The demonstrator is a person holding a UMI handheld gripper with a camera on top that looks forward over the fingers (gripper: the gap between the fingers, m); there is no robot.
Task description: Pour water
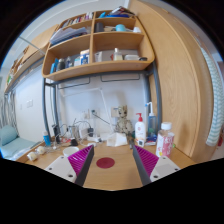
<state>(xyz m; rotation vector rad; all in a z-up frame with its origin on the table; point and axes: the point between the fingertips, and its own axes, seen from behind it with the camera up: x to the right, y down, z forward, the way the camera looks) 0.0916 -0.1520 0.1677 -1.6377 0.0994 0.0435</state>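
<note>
My gripper [112, 165] is open over a wooden desk [112, 175], with nothing held between its magenta pads [82, 163]. A dark red round coaster [105, 161] lies flat on the desk between the fingers, nearer the left one. A white bottle with a red top [140, 128] stands beyond the right finger at the back of the desk. A clear cup-like container with a pink label [165, 140] stands to the right of it. No water or pouring vessel is held.
A small figurine [120, 122] and a white box [118, 139] stand at the back centre. Clutter and cables lie at the back left [60, 135]. Wooden shelves [95, 50] with boxes hang above the desk. A wooden panel [180, 80] rises on the right.
</note>
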